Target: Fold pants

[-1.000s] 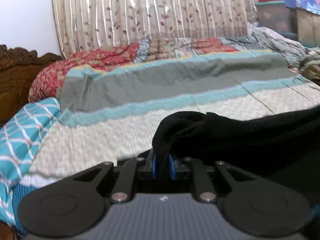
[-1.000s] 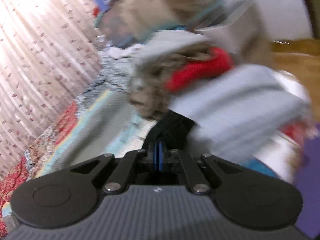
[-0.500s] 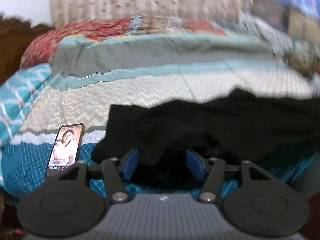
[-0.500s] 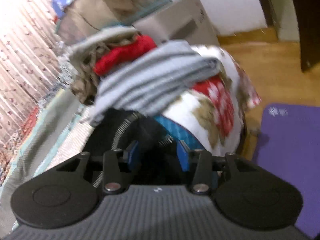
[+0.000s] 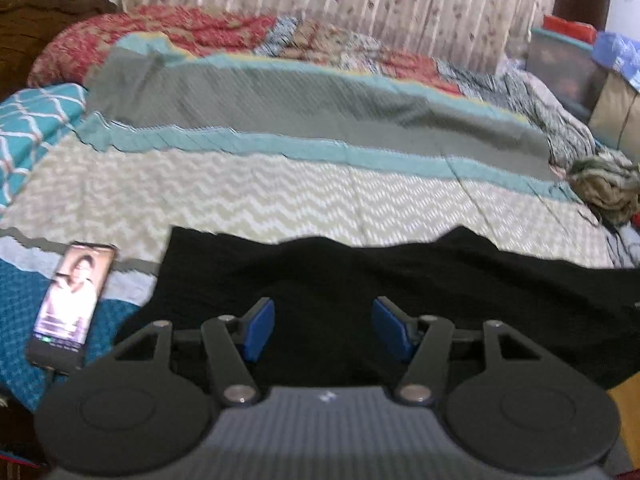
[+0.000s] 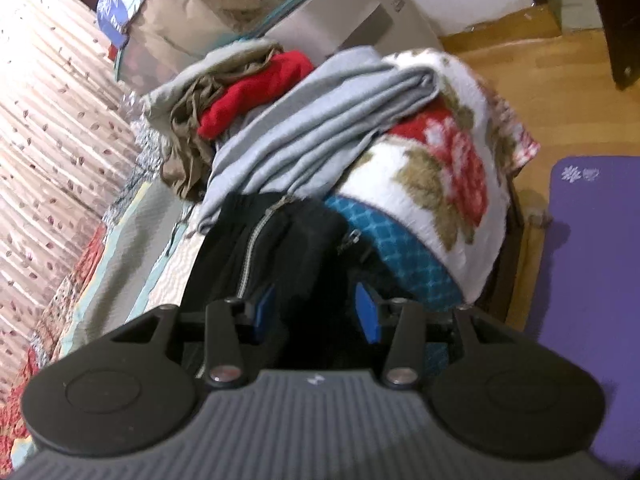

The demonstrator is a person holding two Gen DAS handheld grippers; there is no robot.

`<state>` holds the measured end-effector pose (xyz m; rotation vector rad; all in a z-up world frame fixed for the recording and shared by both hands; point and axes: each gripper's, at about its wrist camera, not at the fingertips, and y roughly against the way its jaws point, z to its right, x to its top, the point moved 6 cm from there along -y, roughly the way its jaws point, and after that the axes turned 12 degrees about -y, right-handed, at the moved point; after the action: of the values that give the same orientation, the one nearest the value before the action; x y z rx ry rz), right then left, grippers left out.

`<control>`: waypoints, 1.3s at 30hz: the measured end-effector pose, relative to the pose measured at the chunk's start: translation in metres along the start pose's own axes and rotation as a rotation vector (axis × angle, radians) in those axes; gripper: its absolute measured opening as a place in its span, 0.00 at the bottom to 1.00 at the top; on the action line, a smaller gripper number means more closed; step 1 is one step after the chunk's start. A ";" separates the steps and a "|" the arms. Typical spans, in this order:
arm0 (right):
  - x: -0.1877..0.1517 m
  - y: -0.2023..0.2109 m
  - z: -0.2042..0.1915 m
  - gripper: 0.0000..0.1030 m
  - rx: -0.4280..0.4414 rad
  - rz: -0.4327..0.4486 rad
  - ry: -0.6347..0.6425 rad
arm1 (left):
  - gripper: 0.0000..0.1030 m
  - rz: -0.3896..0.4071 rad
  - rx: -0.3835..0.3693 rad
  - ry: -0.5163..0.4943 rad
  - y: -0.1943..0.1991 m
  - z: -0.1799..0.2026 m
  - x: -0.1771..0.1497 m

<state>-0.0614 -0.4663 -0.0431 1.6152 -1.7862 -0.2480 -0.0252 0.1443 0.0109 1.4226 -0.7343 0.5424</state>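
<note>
Across the striped bedspread (image 5: 280, 196) the black pants (image 5: 360, 272) now lie spread along the near edge. My left gripper (image 5: 323, 330) and right gripper (image 6: 316, 312) have just opened and released the cloth they pinched a second ago, so this fold is laid down; I judge a regrip comes next.

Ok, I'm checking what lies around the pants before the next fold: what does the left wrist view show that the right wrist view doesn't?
Only the left wrist view shows a phone lying left of the pants, and the left gripper, open over them. Only the right wrist view shows the pants' zipper, a grey cloth on a flowered blanket, a purple mat and the right gripper, open. Both show the pants and the curtain.
</note>
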 end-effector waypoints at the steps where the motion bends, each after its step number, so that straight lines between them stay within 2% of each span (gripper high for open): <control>1: -0.001 -0.004 -0.002 0.34 0.004 -0.011 -0.006 | 0.55 -0.008 -0.007 -0.006 -0.003 0.004 -0.001; 2: -0.001 -0.008 -0.003 0.28 0.009 -0.020 -0.007 | 0.55 -0.013 -0.013 -0.015 -0.004 0.008 -0.001; 3: -0.002 -0.013 -0.007 0.12 0.013 -0.038 -0.003 | 0.56 -0.015 -0.016 -0.024 -0.005 0.011 -0.001; 4: -0.002 -0.017 -0.010 0.05 0.011 -0.055 0.005 | 0.57 -0.017 -0.019 -0.032 -0.006 0.014 -0.002; 6: 0.003 -0.016 -0.018 0.05 -0.004 -0.046 0.024 | 0.57 -0.033 -0.018 -0.048 -0.010 0.016 -0.003; 11: 0.015 0.037 -0.030 0.05 0.081 0.036 0.017 | 0.57 -0.057 -0.008 -0.077 -0.015 0.017 0.003; 14: 0.004 0.044 -0.015 0.05 0.043 0.031 0.048 | 0.57 -0.084 -0.009 -0.097 -0.023 0.018 0.004; 17: -0.008 0.016 0.026 0.12 -0.035 -0.032 -0.033 | 0.57 -0.119 -0.020 -0.114 -0.033 0.025 0.003; 18: -0.007 0.013 0.040 0.23 -0.048 -0.020 -0.082 | 0.57 -0.127 -0.020 -0.122 -0.035 0.027 0.002; 19: -0.005 0.012 0.052 0.44 -0.048 0.003 -0.139 | 0.59 -0.131 -0.022 -0.134 -0.036 0.030 0.001; 21: 0.001 0.015 0.069 0.62 -0.013 0.050 -0.228 | 0.62 -0.142 -0.027 -0.161 -0.038 0.034 -0.005; 26: 0.001 0.010 0.079 0.71 0.069 0.009 -0.289 | 0.63 -0.243 -0.012 -0.221 -0.055 0.039 -0.026; 29: -0.002 0.000 0.076 0.72 0.086 -0.017 -0.313 | 0.66 -0.320 0.038 -0.265 -0.066 0.036 -0.038; 30: -0.004 -0.003 0.074 0.71 0.087 -0.031 -0.318 | 0.66 -0.324 0.037 -0.265 -0.066 0.035 -0.040; 32: -0.011 -0.007 0.065 0.52 0.099 -0.072 -0.309 | 0.66 -0.318 0.033 -0.253 -0.064 0.034 -0.039; 33: -0.013 -0.008 0.061 0.25 0.091 -0.093 -0.282 | 0.66 -0.317 0.035 -0.250 -0.063 0.032 -0.039; 36: -0.012 -0.001 0.048 0.11 0.054 -0.073 -0.182 | 0.66 -0.314 0.037 -0.244 -0.062 0.028 -0.040; 39: -0.007 0.016 0.029 0.09 0.038 -0.021 -0.076 | 0.66 -0.310 0.046 -0.235 -0.061 0.023 -0.042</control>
<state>-0.0919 -0.4655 -0.0577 1.6724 -1.8420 -0.2897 -0.0117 0.1200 -0.0612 1.6236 -0.6711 0.1538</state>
